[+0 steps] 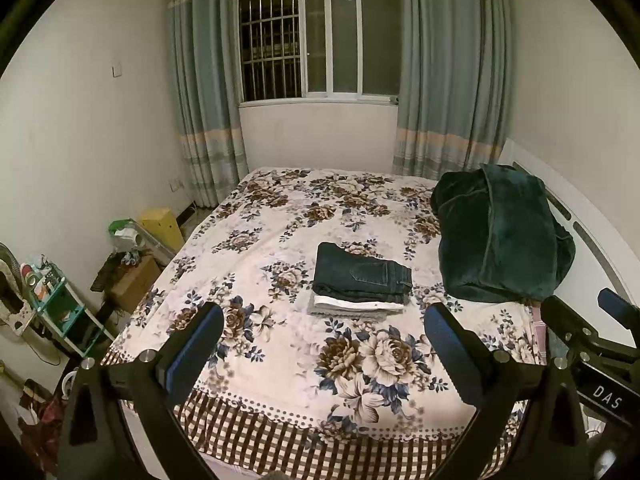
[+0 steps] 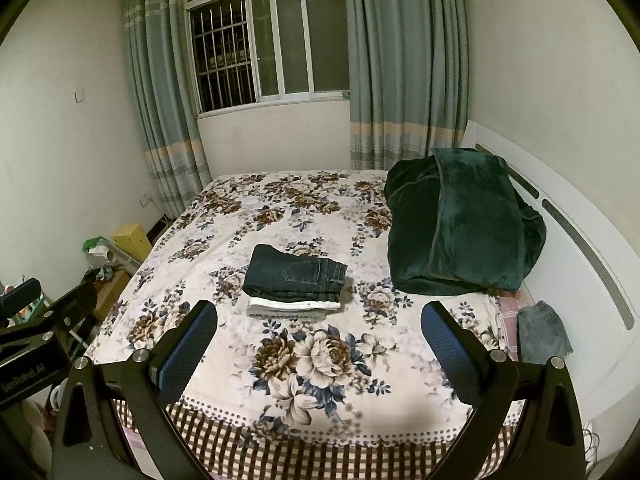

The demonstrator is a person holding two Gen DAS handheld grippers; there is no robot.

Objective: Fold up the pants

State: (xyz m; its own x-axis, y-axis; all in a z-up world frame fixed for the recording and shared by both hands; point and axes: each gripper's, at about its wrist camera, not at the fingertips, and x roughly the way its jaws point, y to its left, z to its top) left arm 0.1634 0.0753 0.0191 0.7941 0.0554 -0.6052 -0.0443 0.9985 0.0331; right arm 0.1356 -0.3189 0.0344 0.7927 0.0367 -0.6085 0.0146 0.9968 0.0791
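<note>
Pants: folded dark jeans (image 1: 362, 273) lying mid-bed (image 1: 280, 368), long axis running left-right, waistband pointing right toward the green blanket (image 1: 500, 236).
Stack: three folded pieces sitting one on another: jeans, white (image 1: 360, 303), grey (image 1: 344, 312).
Left gripper (image 1: 323, 346): hovering over the bed's near edge, fingers spreading wide, gripping nothing.
Right gripper (image 2: 319, 342): hovering level alongside, likewise spreading, gripping nothing.
Grippers: two, both well short of the stack.

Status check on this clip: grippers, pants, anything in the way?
Left gripper and right gripper open, empty. Dark denim pants folded atop stack. Green plush blanket alongside, apart.
</note>
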